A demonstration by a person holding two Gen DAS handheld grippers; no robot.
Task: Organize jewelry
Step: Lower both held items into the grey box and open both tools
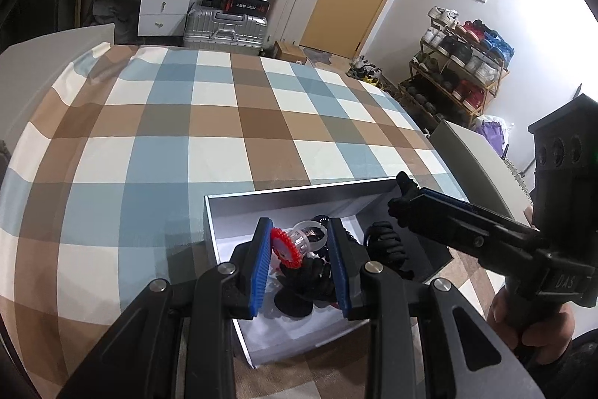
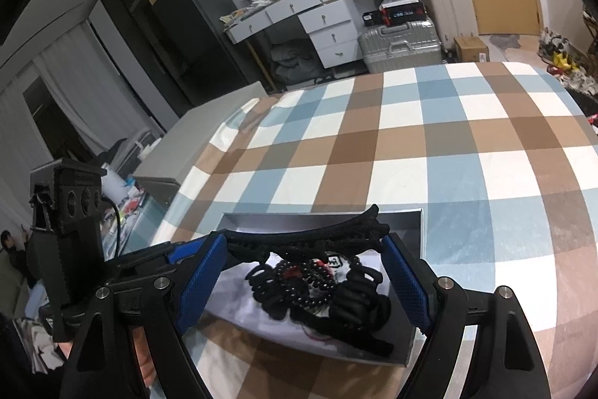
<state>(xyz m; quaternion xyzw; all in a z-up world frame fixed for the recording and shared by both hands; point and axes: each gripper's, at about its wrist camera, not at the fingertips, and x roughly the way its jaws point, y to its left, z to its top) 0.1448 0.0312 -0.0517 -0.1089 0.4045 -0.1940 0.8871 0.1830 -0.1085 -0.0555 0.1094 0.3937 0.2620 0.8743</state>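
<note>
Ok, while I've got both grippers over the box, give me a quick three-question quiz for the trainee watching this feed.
1. True or false: the right gripper is empty.
2. What does the open box sit on? A) bare wood B) a checked cloth C) a metal tray
3. The left gripper is closed on a clear piece with a toothed ring. What colour is the ring?

Key: 1) False: its pads clamp a long black hair clip by the ends. 2) B. 3) Red.
</note>
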